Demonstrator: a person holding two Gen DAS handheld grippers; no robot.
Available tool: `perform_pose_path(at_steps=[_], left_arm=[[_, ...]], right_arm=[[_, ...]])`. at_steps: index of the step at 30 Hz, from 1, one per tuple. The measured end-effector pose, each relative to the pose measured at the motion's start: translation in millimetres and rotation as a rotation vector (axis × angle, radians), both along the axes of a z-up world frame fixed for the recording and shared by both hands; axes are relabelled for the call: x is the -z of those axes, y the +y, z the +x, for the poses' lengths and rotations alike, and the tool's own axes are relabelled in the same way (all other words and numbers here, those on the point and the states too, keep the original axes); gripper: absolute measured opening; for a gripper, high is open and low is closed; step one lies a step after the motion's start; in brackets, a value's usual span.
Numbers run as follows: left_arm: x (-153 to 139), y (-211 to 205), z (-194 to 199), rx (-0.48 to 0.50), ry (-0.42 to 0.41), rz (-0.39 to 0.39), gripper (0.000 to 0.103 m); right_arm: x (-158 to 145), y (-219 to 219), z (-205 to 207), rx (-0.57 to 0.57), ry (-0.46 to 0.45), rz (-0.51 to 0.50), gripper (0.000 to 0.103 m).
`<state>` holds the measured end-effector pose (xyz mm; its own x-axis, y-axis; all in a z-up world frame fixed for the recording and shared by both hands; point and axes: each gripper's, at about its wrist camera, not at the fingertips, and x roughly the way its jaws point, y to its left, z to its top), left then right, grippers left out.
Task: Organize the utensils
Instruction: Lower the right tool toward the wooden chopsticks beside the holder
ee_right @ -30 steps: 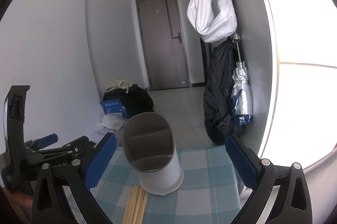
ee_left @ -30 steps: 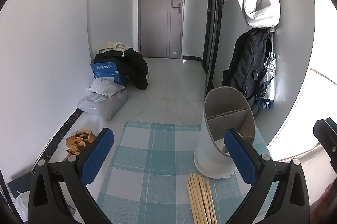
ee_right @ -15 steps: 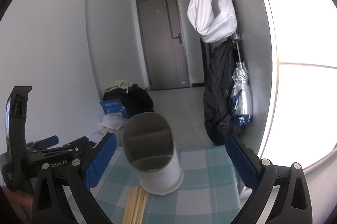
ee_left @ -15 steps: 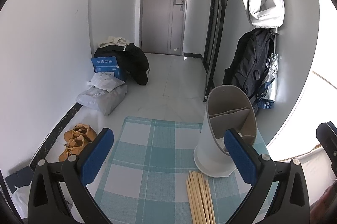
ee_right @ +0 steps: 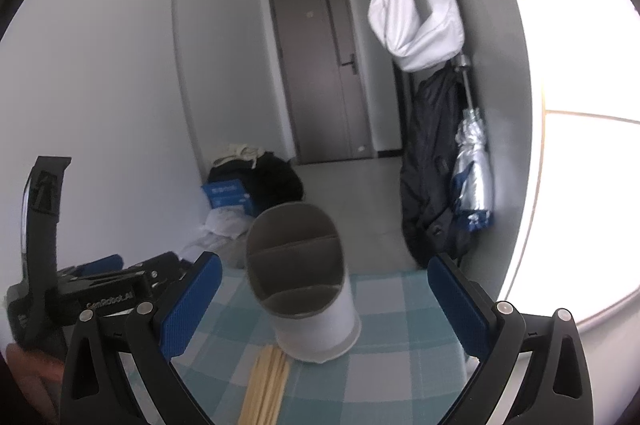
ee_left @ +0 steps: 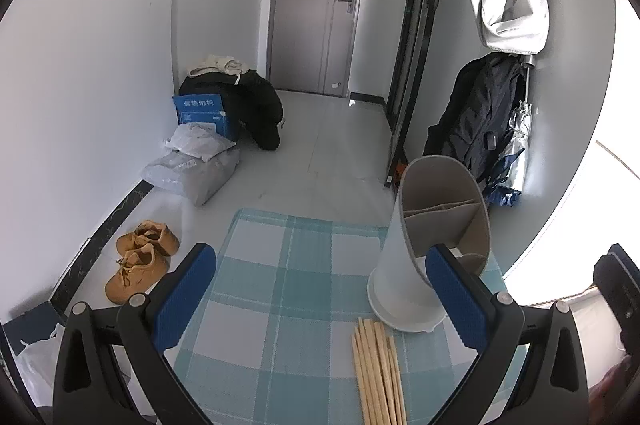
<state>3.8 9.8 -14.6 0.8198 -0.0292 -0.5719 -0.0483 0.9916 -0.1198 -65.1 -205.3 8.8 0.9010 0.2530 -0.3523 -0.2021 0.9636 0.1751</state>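
Observation:
A white utensil holder (ee_left: 416, 265) with a grey divided inside stands upright on a teal checked tablecloth (ee_left: 296, 289); it also shows in the right wrist view (ee_right: 308, 297). A bundle of wooden chopsticks (ee_left: 378, 369) lies flat just in front of it, seen too in the right wrist view (ee_right: 266, 381). My left gripper (ee_left: 320, 293) is open and empty above the cloth, left of the holder. My right gripper (ee_right: 324, 301) is open and empty, with the holder between its fingers in view. The left gripper's body (ee_right: 100, 289) shows at the right view's left.
The table's far edge drops to a tiled floor. Tan shoes (ee_left: 140, 261), plastic bags (ee_left: 196, 165) and a blue box (ee_left: 204, 113) lie by the left wall. A dark jacket and umbrella (ee_left: 492, 129) hang right, under a white bag (ee_left: 508, 1).
The left gripper has risen and tilted down, showing more floor and the shoes. The right gripper has barely moved. Both stay open.

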Motion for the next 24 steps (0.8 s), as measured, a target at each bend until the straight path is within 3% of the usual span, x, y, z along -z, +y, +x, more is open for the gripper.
perform_pose_path(at_steps=[9,14,17,24], left_arm=[[23,22,14,-0.018,0.118,-0.054,0.102],[38,36,22,-0.014,0.214,-0.104,0.102],[44,45,27,-0.026,0.259,-0.122,0.102],[52,64,29,-0.059,0.310,-0.167,0.102]], right_arm=[[39,25,19,-0.096,0.192,-0.069,0.101],[87,49,42,-0.134,0.403,-0.150,0.082],[113,64,49,-0.152,0.494,-0.249,0.068],[143,85,49,-0.181,0.559,-0.320,0.064]])
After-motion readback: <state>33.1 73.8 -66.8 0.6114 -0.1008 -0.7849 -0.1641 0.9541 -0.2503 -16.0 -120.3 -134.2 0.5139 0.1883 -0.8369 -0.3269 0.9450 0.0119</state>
